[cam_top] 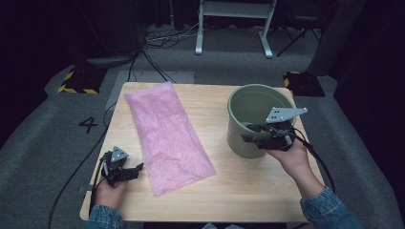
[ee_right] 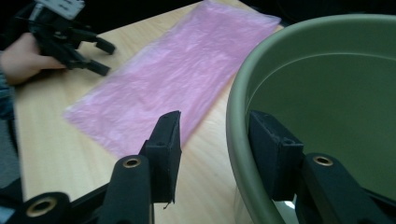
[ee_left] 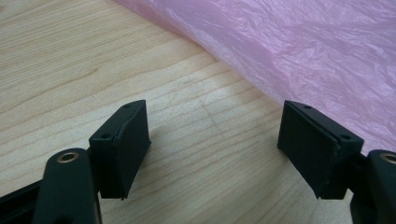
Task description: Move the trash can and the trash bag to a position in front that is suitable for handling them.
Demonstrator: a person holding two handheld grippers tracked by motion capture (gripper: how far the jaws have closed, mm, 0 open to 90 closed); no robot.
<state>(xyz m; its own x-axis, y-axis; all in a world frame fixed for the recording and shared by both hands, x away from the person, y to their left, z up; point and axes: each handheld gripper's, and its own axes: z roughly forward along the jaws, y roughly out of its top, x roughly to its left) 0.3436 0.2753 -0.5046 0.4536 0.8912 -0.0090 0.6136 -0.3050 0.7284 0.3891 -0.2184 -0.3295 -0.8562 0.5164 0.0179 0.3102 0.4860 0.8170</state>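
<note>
Right gripper [cam_top: 252, 133] straddles the near rim of the green bucket [cam_top: 239, 138]: one jaw inside, one outside, wall between, pads not pressing, so released. Pink plastic bag [cam_top: 165, 133] lies flat on the table [cam_top: 239, 191], left of bucket. Left gripper [cam_top: 136, 169] rests beyond the bag's near-left corner, jaws apart w/ nothing between.
</note>
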